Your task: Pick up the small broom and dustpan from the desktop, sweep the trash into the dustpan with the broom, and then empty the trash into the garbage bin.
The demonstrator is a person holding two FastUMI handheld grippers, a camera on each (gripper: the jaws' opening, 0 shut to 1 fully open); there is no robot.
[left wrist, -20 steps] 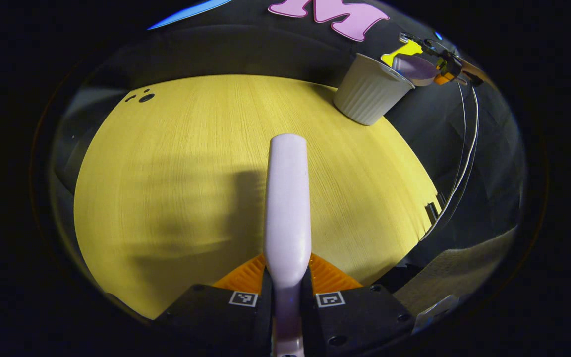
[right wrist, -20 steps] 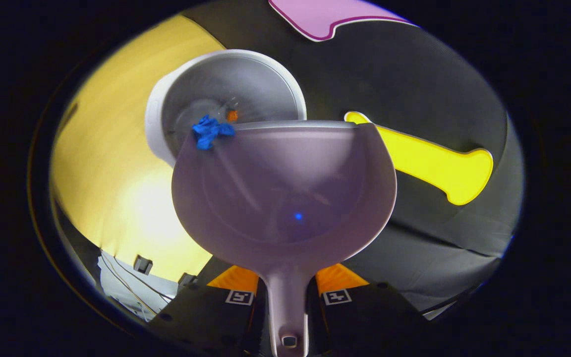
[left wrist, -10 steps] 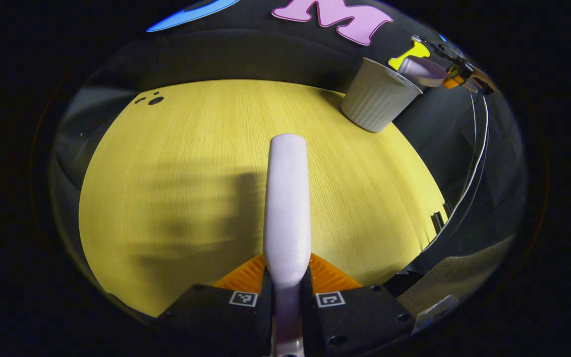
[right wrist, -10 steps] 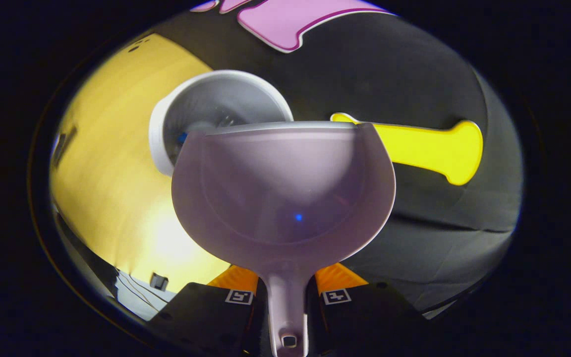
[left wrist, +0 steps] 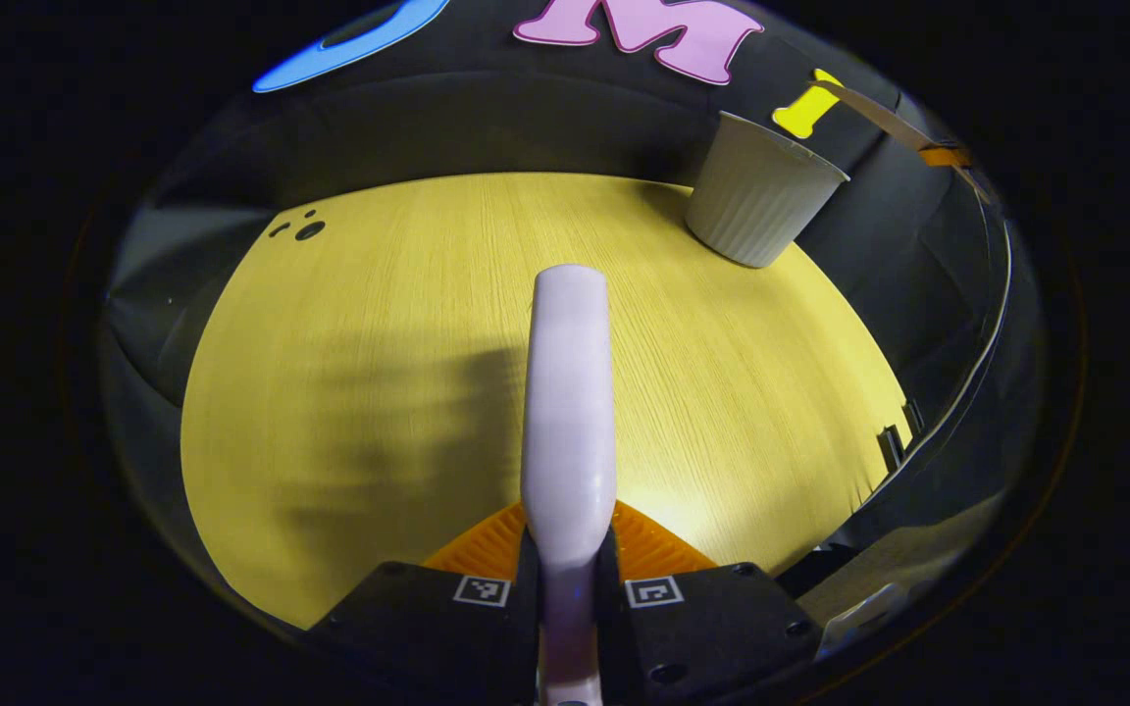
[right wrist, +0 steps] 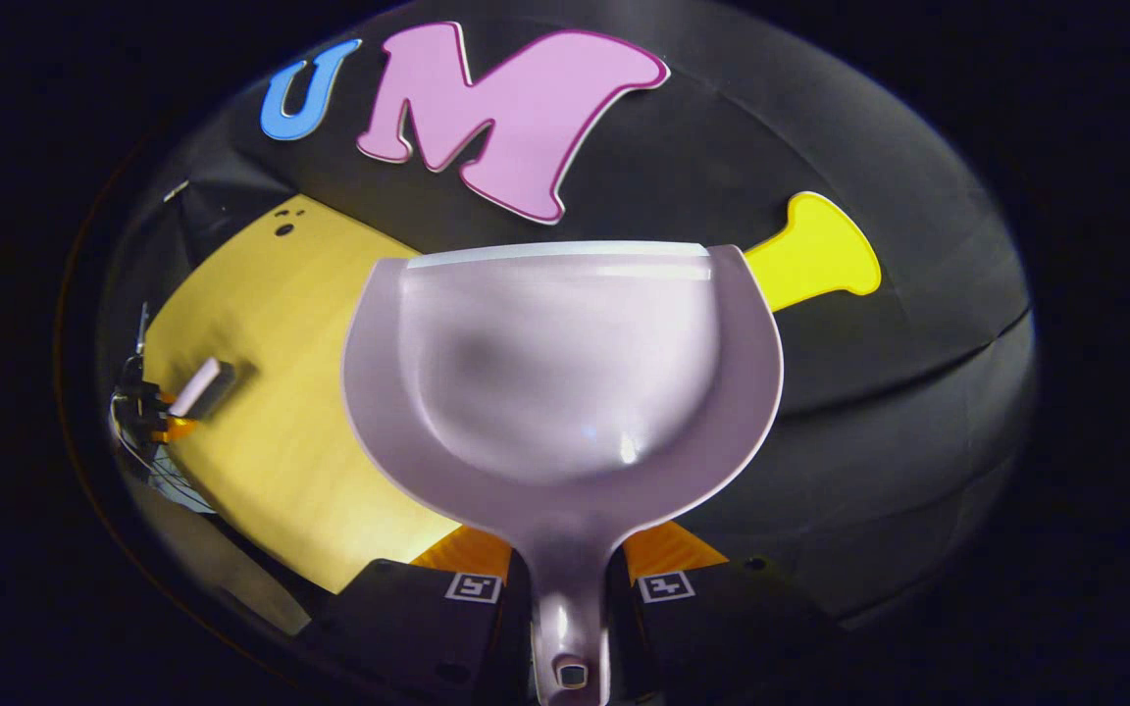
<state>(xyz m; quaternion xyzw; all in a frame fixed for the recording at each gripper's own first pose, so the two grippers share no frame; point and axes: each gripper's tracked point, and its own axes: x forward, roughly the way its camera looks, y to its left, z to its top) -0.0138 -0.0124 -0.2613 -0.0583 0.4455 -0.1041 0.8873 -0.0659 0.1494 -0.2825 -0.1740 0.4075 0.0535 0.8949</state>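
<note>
Gripping the broom (left wrist: 568,392) handle, the left hand-held gripper (left wrist: 568,579) hides its bristles; garbage bin (left wrist: 759,191) inside unseen on the table (left wrist: 379,343). Right hand-held gripper (right wrist: 568,574) clamps the empty dustpan (right wrist: 562,382).

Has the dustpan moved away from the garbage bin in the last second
Yes. A second ago its lip hung over the bin's mouth. Now, in the right gripper view, the dustpan faces the booth wall, lifted up and away; the left gripper view shows the garbage bin standing alone.
</note>
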